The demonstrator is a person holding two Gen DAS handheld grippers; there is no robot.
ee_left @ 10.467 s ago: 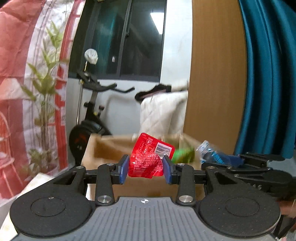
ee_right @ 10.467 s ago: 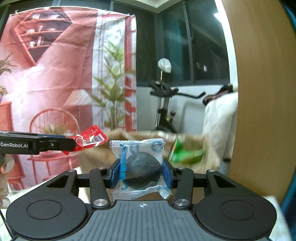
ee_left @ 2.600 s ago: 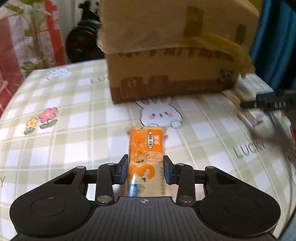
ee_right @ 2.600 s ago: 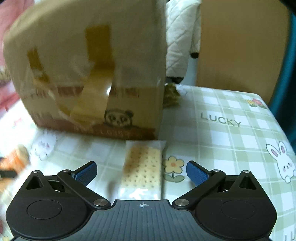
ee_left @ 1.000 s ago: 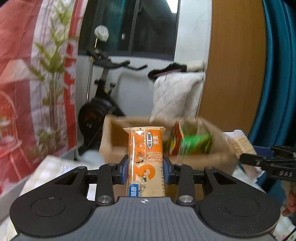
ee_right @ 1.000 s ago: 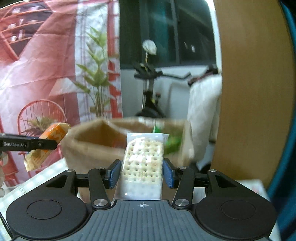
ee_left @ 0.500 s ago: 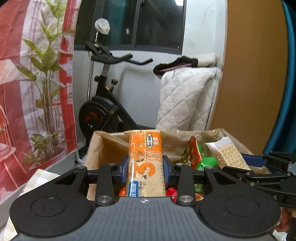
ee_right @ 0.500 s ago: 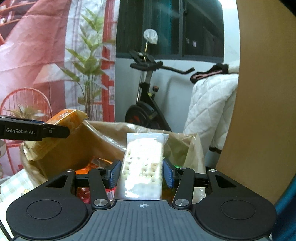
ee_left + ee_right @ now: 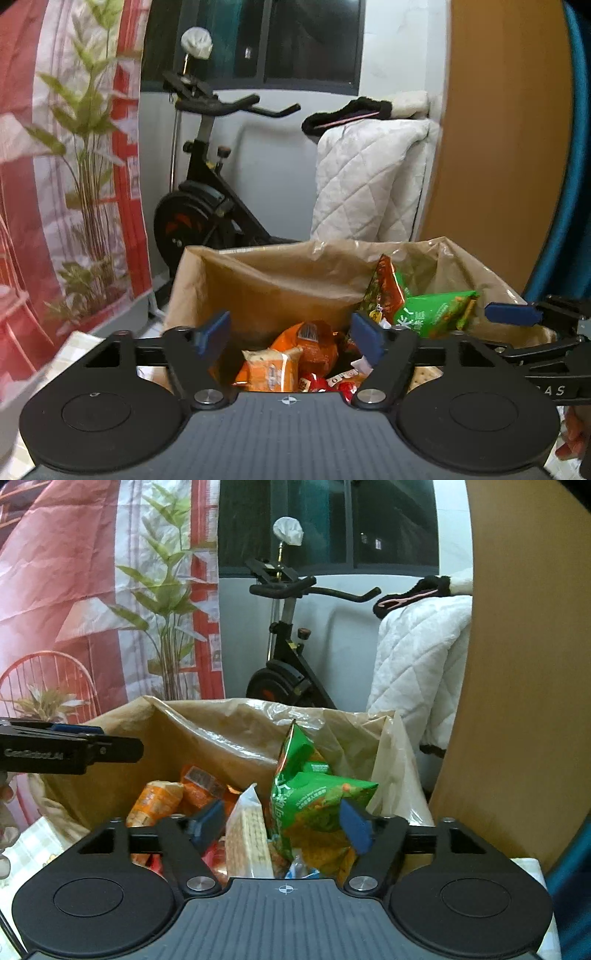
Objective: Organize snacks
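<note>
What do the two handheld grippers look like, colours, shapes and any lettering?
Both look alike: the left gripper and right gripper have matte black linkage arms with silver pivot screws, two round black discs, a ribbed grey centre plate and blue finger pads. White lettering runs along the left one's side.

"as" on right claw (image 9: pixel 513 314)

left wrist: near, above box (image 9: pixel 258 280) | right wrist: same box

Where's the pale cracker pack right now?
In the right wrist view, the cracker pack stands on end inside the lined box, between the open right tongs, just left of the green chip bag.
</note>
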